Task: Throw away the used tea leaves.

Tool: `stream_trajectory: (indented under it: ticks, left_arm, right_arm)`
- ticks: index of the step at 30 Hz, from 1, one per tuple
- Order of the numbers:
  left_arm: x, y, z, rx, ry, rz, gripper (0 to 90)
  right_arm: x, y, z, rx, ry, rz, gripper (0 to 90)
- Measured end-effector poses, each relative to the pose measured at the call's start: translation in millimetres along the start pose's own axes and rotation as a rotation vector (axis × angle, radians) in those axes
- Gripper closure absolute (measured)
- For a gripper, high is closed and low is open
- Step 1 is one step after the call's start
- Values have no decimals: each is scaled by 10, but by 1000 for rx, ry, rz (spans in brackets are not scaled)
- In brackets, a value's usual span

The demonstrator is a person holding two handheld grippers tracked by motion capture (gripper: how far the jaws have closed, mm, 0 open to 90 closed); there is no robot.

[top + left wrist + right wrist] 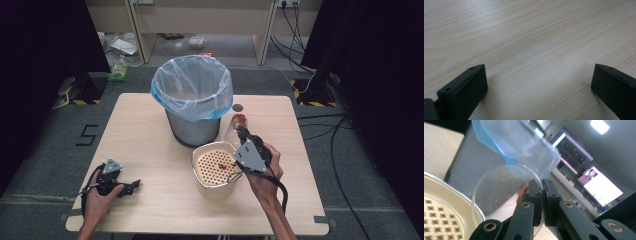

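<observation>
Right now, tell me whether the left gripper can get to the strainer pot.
Probably yes. The left gripper rests open on bare table, and nothing lies between it and the strainer pot; the right gripper works at the pot's far side.

Mesh bin (192, 127) and strainer pot (216, 172) block table (150, 150) centre; left half and near edge open for passing.

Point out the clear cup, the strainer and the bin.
clear cup (499, 195), right gripper view, see-through wall
strainer (212, 165), high view, perforated floor
bin (192, 131), high view, mesh wall below the bag
</observation>
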State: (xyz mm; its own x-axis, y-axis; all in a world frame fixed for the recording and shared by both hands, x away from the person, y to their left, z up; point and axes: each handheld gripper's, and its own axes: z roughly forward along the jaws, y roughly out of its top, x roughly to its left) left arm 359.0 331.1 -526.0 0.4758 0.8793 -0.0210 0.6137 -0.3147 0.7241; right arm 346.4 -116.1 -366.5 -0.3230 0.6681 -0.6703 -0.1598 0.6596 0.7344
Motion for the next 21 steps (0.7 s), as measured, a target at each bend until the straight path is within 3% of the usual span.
stream_trajectory:
  ticks: [2,4,9,12,14,15,17,19,20,21]
  left_arm:
    - [-2,0,-2,0,1,3,0]
    - [-5,-1,-3,-1,3,5,0]
    - [-3,-1,-2,-1,1,4,0]
    - [-3,-1,-2,-1,2,4,0]
    - [-4,-1,-3,0,3,5,0]
    - [-5,-1,-3,-1,3,5,0]
    - [-3,-1,-2,-1,2,4,0]
    - [-4,-1,-3,0,3,5,0]
    - [-5,-1,-3,-1,3,5,0]
    - [-4,-1,-2,-1,2,4,0]
  right_arm:
    - [78,60,-61,-15,-55,-118,870]
    - [91,51,-47,-14,-35,-85,870]
    - [175,68,-57,-40,-49,-116,870]
    - [215,94,-77,-75,-88,-164,871]
    - [253,75,-45,-59,-97,-213,871]
    - [269,75,-61,-71,-92,-204,871]
    - [299,86,-89,-94,-105,-245,872]
    - [330,59,-82,-103,-108,-243,872]
    - [351,54,-79,-109,-120,-278,872]
    - [368,47,-73,-112,-123,-283,872]
